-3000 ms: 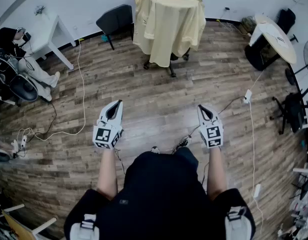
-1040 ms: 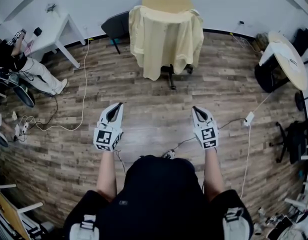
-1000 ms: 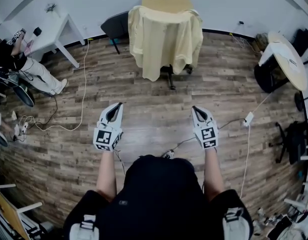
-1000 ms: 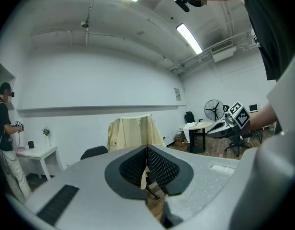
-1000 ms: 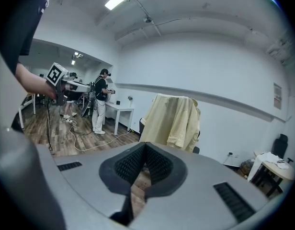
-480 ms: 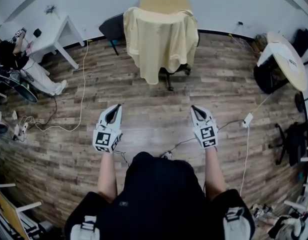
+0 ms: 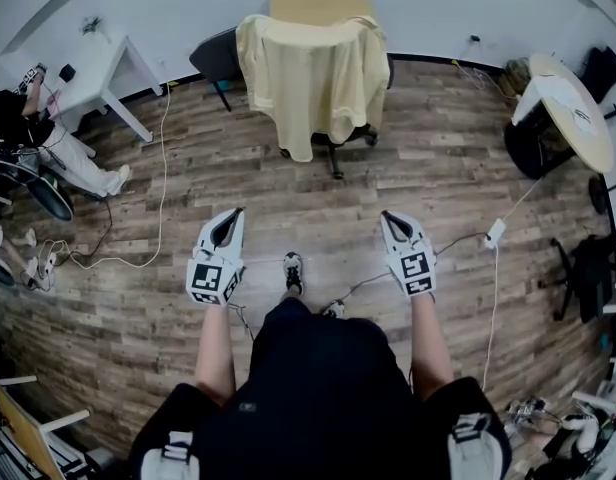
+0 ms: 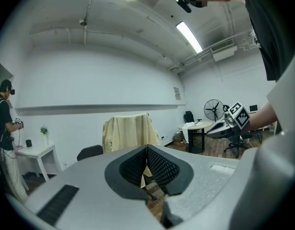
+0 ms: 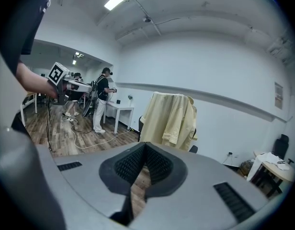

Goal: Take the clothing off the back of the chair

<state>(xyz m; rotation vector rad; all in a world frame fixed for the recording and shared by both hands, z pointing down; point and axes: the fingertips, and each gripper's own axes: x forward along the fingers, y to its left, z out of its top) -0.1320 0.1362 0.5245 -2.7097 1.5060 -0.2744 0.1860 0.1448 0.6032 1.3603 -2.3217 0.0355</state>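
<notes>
Yellow fabric shirt [image 7: 310, 68] drapes black wheeled chair [image 7: 335, 151]; my left gripper [image 7: 234, 213], right gripper [image 7: 387, 215] sit closed, empty, well short of it: nothing reachable.

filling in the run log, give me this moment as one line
phase: pre-grasp | left gripper: shut, empty | right gripper: shut, empty | yellow shirt: draped over back of chair, untouched | both grippers well short of it
</notes>
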